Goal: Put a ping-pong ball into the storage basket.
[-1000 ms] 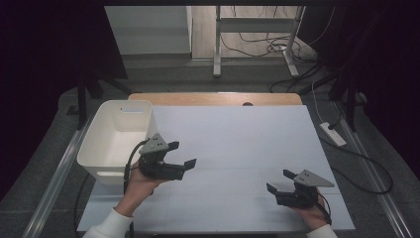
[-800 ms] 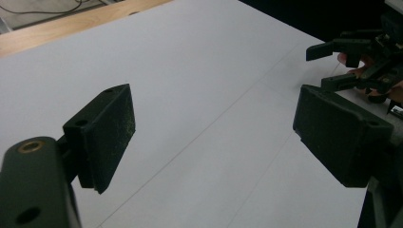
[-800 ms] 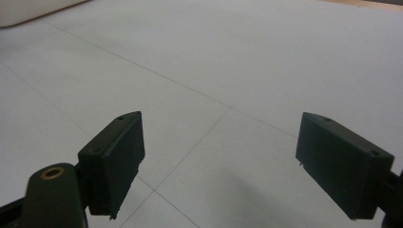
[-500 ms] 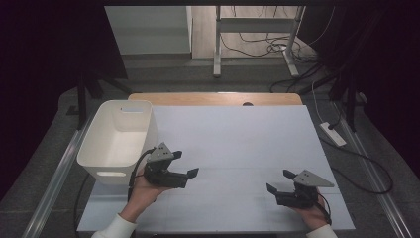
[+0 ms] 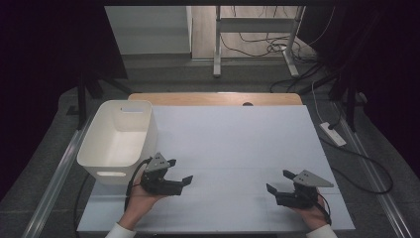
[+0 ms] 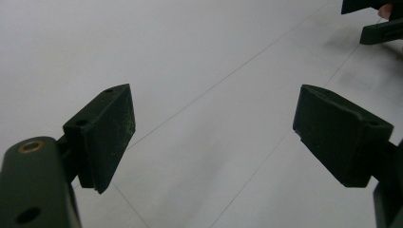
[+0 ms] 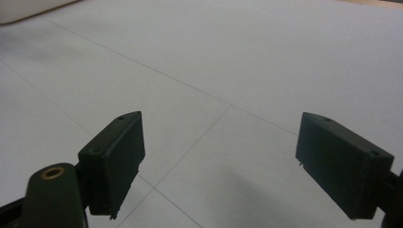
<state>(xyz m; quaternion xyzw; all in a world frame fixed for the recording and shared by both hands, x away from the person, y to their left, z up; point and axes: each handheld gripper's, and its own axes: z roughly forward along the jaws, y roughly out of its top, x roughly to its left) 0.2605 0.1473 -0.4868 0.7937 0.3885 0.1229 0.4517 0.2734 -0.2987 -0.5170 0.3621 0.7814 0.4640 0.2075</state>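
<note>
The left gripper (image 5: 179, 171) sits low over the near left part of the white table top (image 5: 237, 144), jaws spread wide with nothing between them; the right gripper (image 5: 280, 181) sits over the near right part, well apart from it, jaws likewise wide and empty; between the two lies a broad bare stretch of table, and more bare surface runs ahead of both toward the wooden far edge (image 5: 213, 98); the near edge lies just behind each hand. Just beside the left gripper, to its left and slightly ahead, stands a white plastic bin (image 5: 119, 141) at the table's left edge, with a handle slot in its near wall; its visible inside looks bare. The left gripper view shows its own two black pads (image 6: 111, 130) over thin seam lines in the surface, and the other gripper's jaw tips (image 6: 375, 19) far off at top right; the right gripper view shows the bin's base (image 7: 28, 7) as a pale strip at its top left corner.
</note>
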